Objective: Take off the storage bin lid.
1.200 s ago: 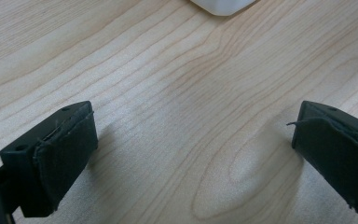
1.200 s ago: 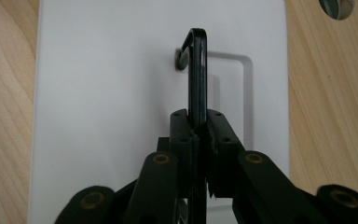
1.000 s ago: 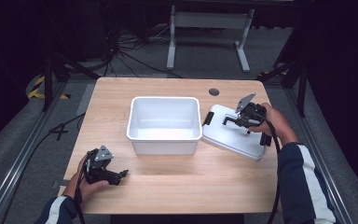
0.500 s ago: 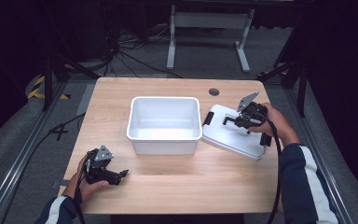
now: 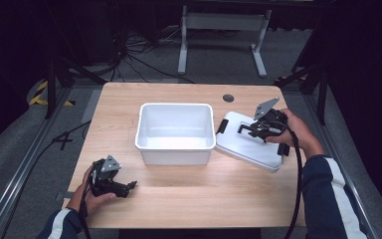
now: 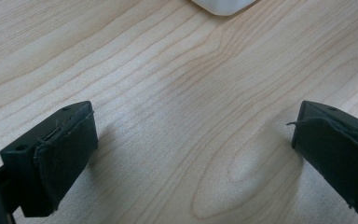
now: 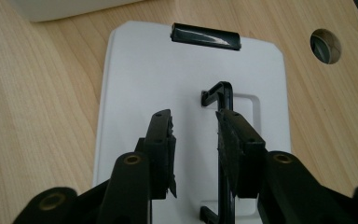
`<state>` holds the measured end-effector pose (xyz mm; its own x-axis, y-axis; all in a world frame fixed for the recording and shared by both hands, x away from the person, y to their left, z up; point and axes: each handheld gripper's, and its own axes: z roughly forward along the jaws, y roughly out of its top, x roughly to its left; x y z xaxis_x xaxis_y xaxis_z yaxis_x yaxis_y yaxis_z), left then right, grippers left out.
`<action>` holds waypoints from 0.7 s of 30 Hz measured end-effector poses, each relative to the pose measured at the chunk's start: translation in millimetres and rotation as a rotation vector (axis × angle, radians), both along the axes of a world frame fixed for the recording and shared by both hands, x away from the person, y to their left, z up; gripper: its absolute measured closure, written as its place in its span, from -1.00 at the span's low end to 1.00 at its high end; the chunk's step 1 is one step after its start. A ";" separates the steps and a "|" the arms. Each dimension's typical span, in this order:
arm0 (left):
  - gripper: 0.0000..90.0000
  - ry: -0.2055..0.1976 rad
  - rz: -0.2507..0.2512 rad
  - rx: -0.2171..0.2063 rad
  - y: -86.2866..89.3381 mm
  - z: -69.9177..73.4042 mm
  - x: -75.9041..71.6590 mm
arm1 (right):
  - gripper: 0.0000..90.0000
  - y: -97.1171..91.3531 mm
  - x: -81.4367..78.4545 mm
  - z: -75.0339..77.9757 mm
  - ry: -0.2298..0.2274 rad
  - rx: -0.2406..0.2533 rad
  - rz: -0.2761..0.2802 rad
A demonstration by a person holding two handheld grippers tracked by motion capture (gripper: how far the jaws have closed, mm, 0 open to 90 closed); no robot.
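Right gripper (image 5: 252, 130): lifted slightly off the lid (image 5: 248, 144) since a second ago; jaws have just been opening and now stand narrowly apart. In the right gripper view (image 7: 195, 135) the black handle (image 7: 223, 140) of the lid lies under the right-hand jaw, not in the gap; the pads press on nothing.

Lid: white, flat on the table (image 5: 179, 199), just right of the bin (image 5: 175, 132), turned at an angle to it. One black latch (image 7: 205, 36) at its far short edge in the right gripper view; another at the near-right corner in the high view.

Bin: white, open-topped, near the table's middle; nothing seen inside. One corner (image 6: 221, 5) shows at the top of the left gripper view.

Left gripper (image 5: 124, 186): unmoved, at the table's front-left corner, held in the left hand (image 5: 92, 196), pointing right. Jaws wide apart with only bare wood between them in the left gripper view (image 6: 193, 154).

Table: light wood, round cable hole (image 5: 228, 98) near the far edge.
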<state>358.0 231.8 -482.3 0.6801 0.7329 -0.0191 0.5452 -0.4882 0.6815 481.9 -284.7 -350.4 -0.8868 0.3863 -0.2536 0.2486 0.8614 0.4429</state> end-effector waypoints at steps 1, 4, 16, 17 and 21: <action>-0.99 0.002 -0.002 0.000 0.0 0.1 0.2 | 0.44 0.8 -1.3 0.8 0.000 0.005 0.000; -0.99 -0.001 -0.005 -0.002 -0.3 0.0 0.7 | 0.44 2.3 -3.6 2.1 -0.001 0.007 0.003; -0.99 0.002 -0.005 0.001 -0.4 0.3 0.7 | 0.37 2.1 -27.4 16.1 -0.034 0.054 -0.006; -0.99 0.001 -0.007 0.001 -0.4 0.2 0.8 | 0.37 0.9 -29.3 16.9 -0.033 0.053 -0.002; -0.99 0.001 -0.012 0.003 -0.2 0.3 1.2 | 0.32 -5.4 -39.1 17.0 -0.037 0.080 -0.013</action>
